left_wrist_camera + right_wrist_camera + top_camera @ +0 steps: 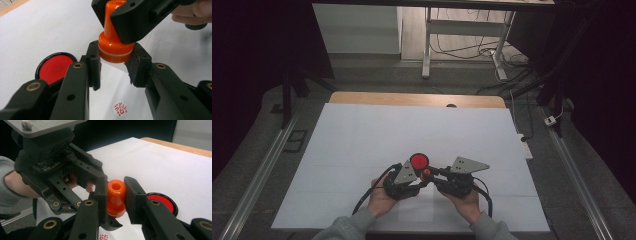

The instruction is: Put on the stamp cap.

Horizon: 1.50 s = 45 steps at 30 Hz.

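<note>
Close to the near edge of the white surface (362, 135), midway along it, both hands meet over an orange stamp (115, 42). The left tongs (113, 67) are clenched on the stamp's wide base, pads pressed to either side, holding it just above a red seal print (120, 108) on the sheet. The right tongs (116, 195) are clamped on its narrow handle from above. Just beyond the stamp, toward the middle of the surface, sits a round black-rimmed pad of red ink (419, 161).

orange stamp (113, 47): base clamped in own jaws | red ink pad (55, 68): left | print (120, 108): below
</note>
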Motion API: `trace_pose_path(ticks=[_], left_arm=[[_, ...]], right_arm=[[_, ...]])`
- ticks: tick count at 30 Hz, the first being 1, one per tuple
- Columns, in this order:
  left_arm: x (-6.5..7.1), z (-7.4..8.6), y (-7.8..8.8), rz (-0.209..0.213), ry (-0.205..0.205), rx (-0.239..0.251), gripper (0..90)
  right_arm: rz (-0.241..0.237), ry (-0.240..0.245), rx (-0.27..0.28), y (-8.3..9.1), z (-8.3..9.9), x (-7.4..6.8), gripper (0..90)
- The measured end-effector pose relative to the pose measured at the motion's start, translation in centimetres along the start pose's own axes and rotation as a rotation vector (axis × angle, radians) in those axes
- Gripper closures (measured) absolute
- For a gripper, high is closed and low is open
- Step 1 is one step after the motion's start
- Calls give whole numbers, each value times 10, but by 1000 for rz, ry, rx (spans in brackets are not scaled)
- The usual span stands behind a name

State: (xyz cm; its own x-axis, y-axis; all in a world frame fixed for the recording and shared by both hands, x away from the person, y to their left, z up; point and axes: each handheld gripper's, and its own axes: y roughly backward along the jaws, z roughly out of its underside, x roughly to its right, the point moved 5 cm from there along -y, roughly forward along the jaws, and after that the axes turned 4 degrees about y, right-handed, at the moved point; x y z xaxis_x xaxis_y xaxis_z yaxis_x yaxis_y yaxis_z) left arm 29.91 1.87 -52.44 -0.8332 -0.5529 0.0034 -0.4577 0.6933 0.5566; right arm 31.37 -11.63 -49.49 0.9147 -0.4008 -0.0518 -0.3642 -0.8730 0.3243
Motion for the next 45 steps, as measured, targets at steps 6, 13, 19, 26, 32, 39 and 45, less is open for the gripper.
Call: trace_pose_path(ticks=[6,13,19,26,32,39,45], left_arm=[[-1,6,-4,19,24,-13,654],[-1,7,-4,26,32,-14,654],[-2,8,-5,29,35,-24,653],[-2,11,-5,29,37,-38,653],[-3,12,-7,33,49,-39,652],[-3,10,-6,27,40,-5,650],[-4,10,-7,19,26,8,648]], right_arm=[[11,1,-15,-4,7,-1,731],[9,-1,-12,-4,9,-1,732],[17,0,-15,-6,11,-2,733],[22,-2,-18,-8,14,-3,733],[24,-6,-17,-10,16,-2,732],[26,5,-18,-8,12,-2,730],[30,11,-10,-6,10,-1,728]])
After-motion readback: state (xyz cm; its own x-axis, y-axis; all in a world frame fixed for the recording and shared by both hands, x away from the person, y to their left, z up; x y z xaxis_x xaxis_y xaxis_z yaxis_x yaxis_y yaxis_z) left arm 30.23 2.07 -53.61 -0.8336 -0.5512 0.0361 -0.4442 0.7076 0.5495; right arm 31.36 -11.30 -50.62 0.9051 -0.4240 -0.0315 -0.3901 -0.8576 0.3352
